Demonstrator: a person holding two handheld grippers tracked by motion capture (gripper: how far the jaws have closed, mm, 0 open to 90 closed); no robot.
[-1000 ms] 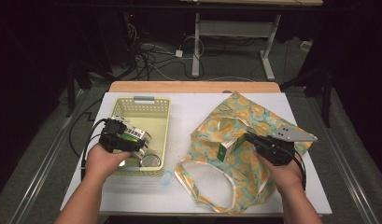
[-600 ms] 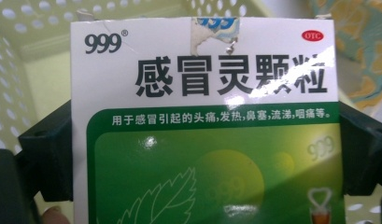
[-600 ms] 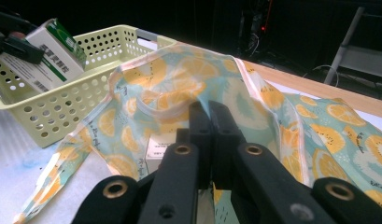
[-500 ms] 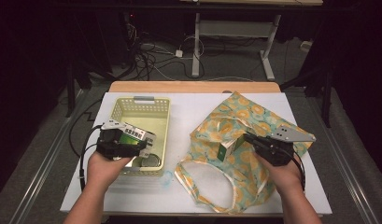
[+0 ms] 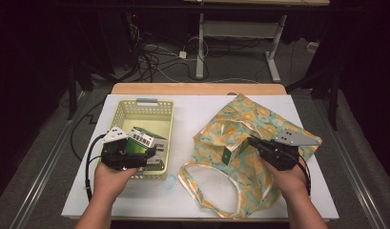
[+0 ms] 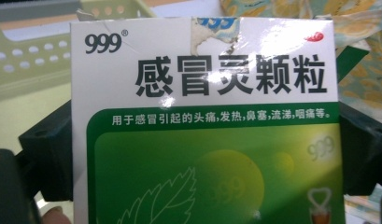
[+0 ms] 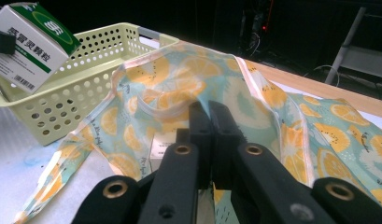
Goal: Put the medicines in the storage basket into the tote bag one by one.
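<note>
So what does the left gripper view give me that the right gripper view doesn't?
Left gripper view: the medicine box close up, with its printed text readable, a torn patch at its top edge, and dark fingers on either side.

Right gripper view: its own fingers shut on the fruit-print bag's edge, plus a second box under the cloth.

Both: the medicine box, the yellow basket and the bag.

Lab/test bay: white counter (image 5: 202, 107) on a wooden top, loose cables (image 5: 169, 57) across grey floor, adjustable desk frame (image 5: 240, 43) behind, dark surroundings, floor rails (image 5: 37, 176).
</note>
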